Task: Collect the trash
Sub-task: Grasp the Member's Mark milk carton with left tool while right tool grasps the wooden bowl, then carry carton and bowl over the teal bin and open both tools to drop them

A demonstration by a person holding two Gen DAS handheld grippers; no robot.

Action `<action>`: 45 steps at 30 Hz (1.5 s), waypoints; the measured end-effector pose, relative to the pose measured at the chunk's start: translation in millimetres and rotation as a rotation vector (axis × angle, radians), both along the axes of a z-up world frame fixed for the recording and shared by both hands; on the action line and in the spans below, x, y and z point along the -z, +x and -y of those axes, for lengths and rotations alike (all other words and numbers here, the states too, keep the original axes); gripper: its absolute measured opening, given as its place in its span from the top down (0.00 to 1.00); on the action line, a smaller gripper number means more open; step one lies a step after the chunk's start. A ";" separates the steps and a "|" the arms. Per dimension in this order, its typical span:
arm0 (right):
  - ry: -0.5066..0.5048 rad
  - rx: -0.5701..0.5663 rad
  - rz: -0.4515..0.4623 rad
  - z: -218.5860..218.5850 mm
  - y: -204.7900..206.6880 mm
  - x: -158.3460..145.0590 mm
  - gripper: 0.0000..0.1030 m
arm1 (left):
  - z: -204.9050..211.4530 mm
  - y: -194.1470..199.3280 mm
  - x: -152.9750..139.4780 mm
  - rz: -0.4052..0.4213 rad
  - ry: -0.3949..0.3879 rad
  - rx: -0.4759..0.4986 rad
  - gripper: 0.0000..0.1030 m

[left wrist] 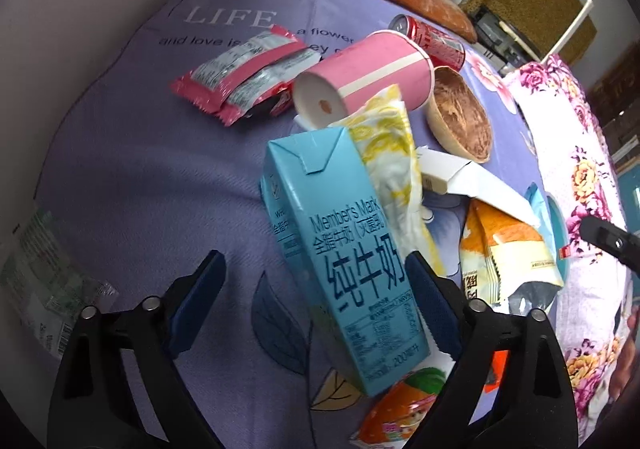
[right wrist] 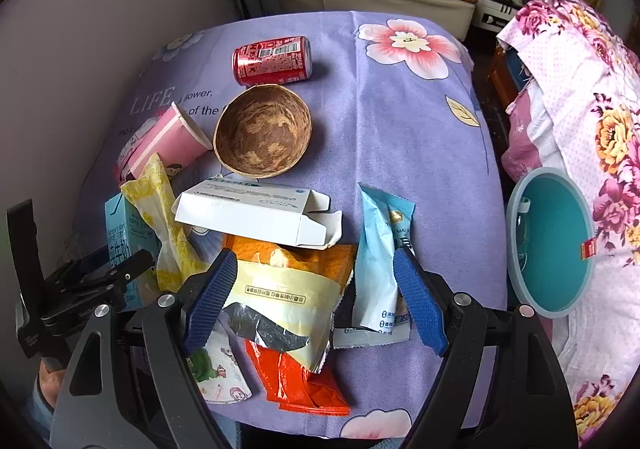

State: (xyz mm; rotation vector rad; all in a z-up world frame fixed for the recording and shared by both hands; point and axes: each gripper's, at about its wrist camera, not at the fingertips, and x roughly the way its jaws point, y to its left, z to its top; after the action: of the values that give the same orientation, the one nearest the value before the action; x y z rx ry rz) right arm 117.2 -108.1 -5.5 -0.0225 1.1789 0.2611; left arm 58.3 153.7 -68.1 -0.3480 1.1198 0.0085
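Mid-pickup: left gripper (left wrist: 316, 289) spread around milk carton (left wrist: 340, 249), lower centre. Right gripper (right wrist: 316, 297) gaping over snack bag (right wrist: 284, 297). Next: clamp, lift.

both grippers, left (left wrist: 316, 285) and right (right wrist: 314, 291), jaws spread.

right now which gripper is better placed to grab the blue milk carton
Left. The left gripper is open with the milk carton standing between its fingers, right finger almost against it. The right gripper is open over the orange snack bag, with the carton off to its left.
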 end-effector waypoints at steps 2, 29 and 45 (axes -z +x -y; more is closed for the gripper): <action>0.002 -0.004 -0.006 -2.1 4.2 3.4 0.26 | -2.7 -1.8 -2.2 0.024 -0.028 0.020 0.36; 0.146 -0.013 -0.129 -23.4 139.9 77.1 0.59 | -16.5 78.4 -86.4 0.245 -0.094 0.044 0.60; 0.170 0.057 0.120 18.0 123.3 19.1 0.96 | 39.9 104.3 -98.7 0.261 -0.088 0.141 0.60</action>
State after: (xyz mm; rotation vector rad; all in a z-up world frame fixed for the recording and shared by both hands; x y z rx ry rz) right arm 240.4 -126.1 -24.6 0.1424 1.0339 0.3054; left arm 162.6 113.8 30.7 -0.3380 0.8851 -0.2059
